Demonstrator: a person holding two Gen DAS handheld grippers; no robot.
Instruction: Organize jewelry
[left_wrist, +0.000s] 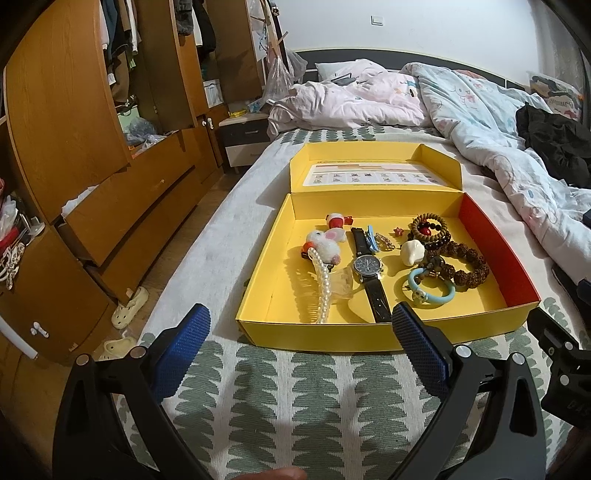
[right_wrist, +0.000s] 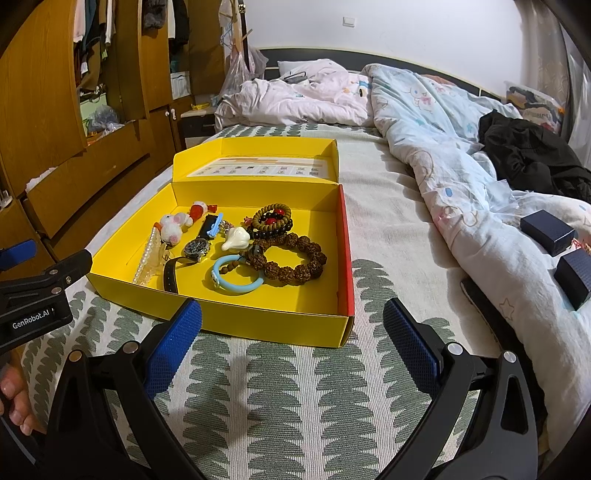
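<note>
Now both your tongs, left tongs and right tongs, are wide and empty; reach slowly into the yellow box for one bracelet.

Both grippers: left gripper, right gripper, black frames w/ silver screws, blue textured pads; white "GenRobot.AI" label; bare skin.
</note>
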